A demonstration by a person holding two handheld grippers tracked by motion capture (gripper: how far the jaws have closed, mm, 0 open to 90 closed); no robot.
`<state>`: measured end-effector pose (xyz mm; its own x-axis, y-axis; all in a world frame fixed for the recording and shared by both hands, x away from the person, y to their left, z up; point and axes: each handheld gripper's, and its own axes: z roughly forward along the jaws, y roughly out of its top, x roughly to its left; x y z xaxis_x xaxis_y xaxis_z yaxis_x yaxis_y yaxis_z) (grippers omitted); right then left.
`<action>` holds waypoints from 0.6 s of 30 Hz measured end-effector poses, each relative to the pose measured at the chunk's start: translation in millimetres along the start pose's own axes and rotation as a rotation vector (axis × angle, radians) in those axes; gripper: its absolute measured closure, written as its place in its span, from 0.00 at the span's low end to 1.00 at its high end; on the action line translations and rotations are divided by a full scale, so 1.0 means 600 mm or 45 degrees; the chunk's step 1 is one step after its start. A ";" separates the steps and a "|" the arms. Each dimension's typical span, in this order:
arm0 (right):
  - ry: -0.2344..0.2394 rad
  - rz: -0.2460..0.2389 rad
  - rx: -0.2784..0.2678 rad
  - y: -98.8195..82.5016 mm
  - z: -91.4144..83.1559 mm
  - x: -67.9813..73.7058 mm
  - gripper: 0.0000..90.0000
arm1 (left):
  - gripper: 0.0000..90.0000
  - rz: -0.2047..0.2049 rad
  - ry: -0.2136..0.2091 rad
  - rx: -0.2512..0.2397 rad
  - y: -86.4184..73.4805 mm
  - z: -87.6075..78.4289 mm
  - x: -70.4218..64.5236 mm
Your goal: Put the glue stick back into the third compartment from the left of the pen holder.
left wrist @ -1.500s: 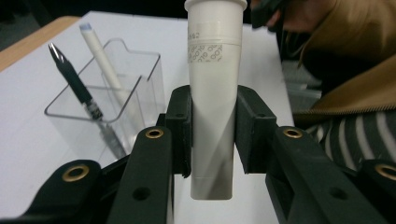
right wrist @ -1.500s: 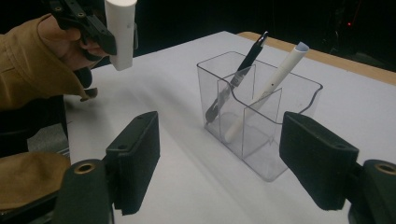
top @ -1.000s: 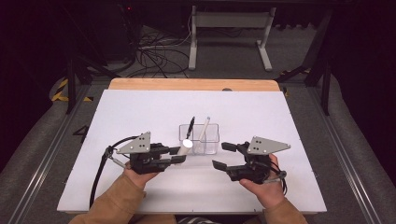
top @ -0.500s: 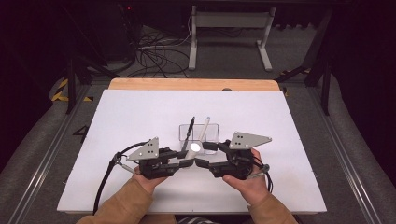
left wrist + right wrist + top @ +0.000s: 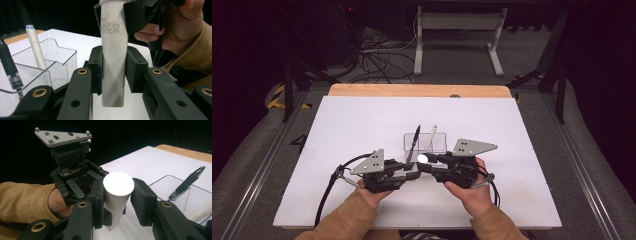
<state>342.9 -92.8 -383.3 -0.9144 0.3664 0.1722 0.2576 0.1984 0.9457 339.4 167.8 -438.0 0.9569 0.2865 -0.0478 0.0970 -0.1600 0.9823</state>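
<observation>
From above, the two grippers meet nose to nose near the front of the white table [image 5: 337, 130], with a pale tube [image 5: 422, 158] caught between them; its round flat end gleams. The left gripper [image 5: 414, 171] and the right gripper [image 5: 424, 165] each carry a grey three-cornered plate, and tan sleeves come in from the bottom edge. Just behind the tube stands a clear box [image 5: 439, 141] of hard plastic, with a black pen [image 5: 414, 143] and a white pen [image 5: 431, 138] leaning in it.

In the left gripper view, the tube [image 5: 113, 62] stands upright, a smooth matte white cylinder with a band of faint grey print near its top. The left gripper's [image 5: 114, 72] blocky black pads press on both its sides, so it is pinching the tube. Higher up, the other gripper's black jaw lies against the tube, with a hand [image 5: 172, 27] behind it. To the left, the clear box [image 5: 50, 62] shows rounded corners and an inner wall; the white pen [image 5: 36, 50] and the black pen [image 5: 10, 67] lean in it.

In the right gripper view, the tube's [image 5: 117, 187] flat circular end faces the camera. The right gripper's [image 5: 117, 197] jaws have just been closing with the tube between them; its left pad touches the tube, while a thin gap seems to remain at the right pad. Beyond it sits the left gripper [image 5: 75, 180], and the black pen [image 5: 187, 182] rests in the box [image 5: 172, 187].
</observation>
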 end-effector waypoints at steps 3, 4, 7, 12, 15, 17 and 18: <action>0.001 -0.016 0.012 0.003 -0.001 0.002 0.72 | 0.75 -0.014 0.006 0.008 0.001 -0.001 -0.001; -0.004 -0.020 0.006 0.005 -0.002 0.002 0.72 | 0.70 -0.012 0.012 0.015 0.001 -0.001 -0.002; -0.025 -0.030 -0.005 0.013 -0.011 0.000 0.72 | 0.58 -0.002 0.051 0.048 0.005 -0.008 -0.006; -0.086 -0.057 -0.017 0.024 -0.029 -0.008 0.72 | 0.44 0.016 0.131 0.064 0.010 -0.026 -0.009; -0.129 -0.069 -0.024 0.031 -0.040 -0.012 0.72 | 0.37 0.025 0.199 0.088 0.011 -0.038 -0.011; -0.154 -0.076 -0.025 0.034 -0.047 -0.016 0.72 | 0.34 0.028 0.224 0.093 0.010 -0.047 -0.011; -0.169 -0.081 -0.023 0.036 -0.050 -0.018 0.72 | 0.32 0.031 0.244 0.098 0.009 -0.052 -0.012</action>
<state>348.9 -119.7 -356.3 -0.8790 0.4709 0.0752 0.1939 0.2089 0.9585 324.8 194.4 -426.4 0.8902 0.4552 0.0182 0.1022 -0.2385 0.9657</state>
